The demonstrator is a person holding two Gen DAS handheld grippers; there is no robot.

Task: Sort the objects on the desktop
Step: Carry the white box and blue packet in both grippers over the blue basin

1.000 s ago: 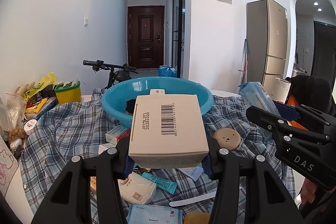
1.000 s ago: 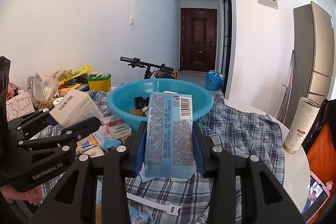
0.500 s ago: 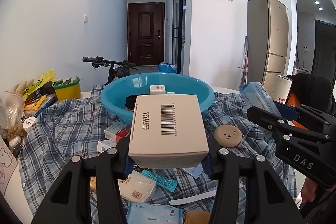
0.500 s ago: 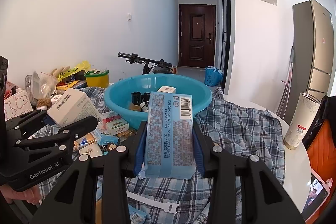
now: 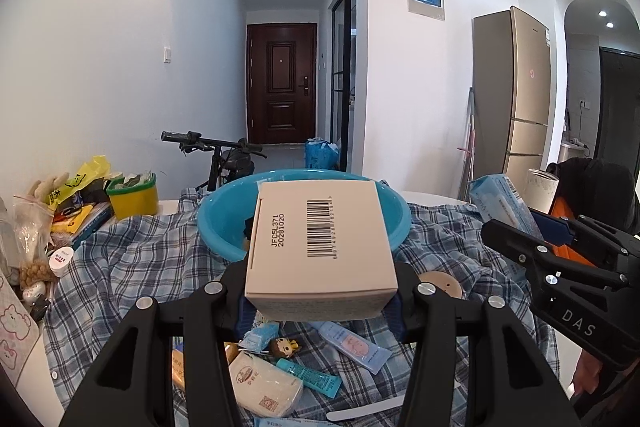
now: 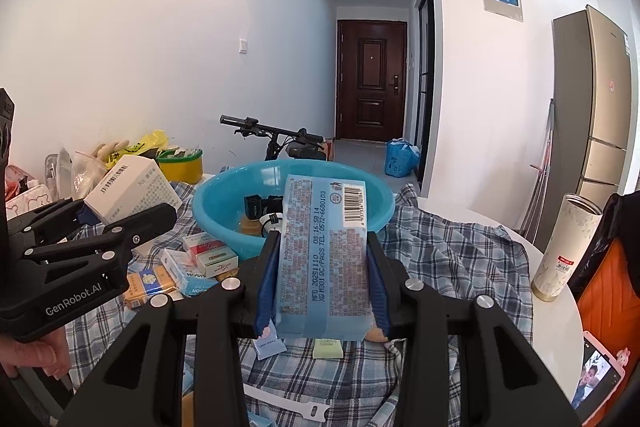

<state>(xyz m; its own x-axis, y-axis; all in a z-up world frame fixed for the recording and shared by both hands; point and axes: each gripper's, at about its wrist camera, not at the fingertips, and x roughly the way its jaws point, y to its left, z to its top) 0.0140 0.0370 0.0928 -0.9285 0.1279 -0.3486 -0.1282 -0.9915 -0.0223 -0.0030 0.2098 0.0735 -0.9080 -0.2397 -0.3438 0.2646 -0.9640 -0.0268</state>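
My left gripper is shut on a white barcode box and holds it above the checked cloth, just short of the blue basin. My right gripper is shut on a light blue wipes pack and holds it in front of the same basin. Each gripper shows in the other's view: the right one with its pack, the left one with its box. The basin holds a few small dark items.
Small boxes, tubes and sachets lie scattered on the checked cloth. A yellow tub and bags sit at far left. A white tumbler and a phone are at right. A bicycle stands behind the table.
Both grippers have risen and moved forward toward the basin with their loads. The box and the pack now overlap the basin's near rim in view.
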